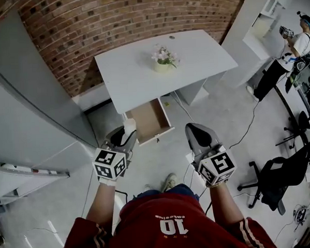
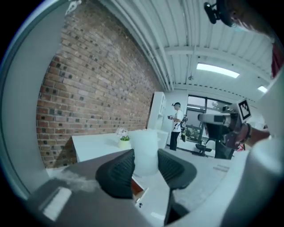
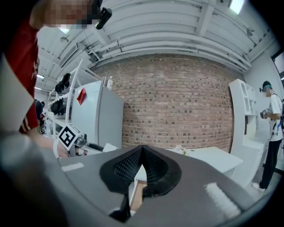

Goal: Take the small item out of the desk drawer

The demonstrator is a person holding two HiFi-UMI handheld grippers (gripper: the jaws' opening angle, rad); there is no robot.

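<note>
Maybe the small white item (image 2: 144, 141) could slip and drop to the floor (image 1: 147, 170), I think. It looks smooth and pokes out past the pads (image 2: 117, 170), so a loose squeeze or a fast swing would do it. The left claw (image 2: 145, 155) squeezes the item between its pads, and it sticks up toward 12 o'clock. It is out of the open drawer (image 1: 149, 121), which lies at about 1 o'clock from that claw in the head view. The right claw (image 3: 142, 150) is shut tight on nothing.
</note>
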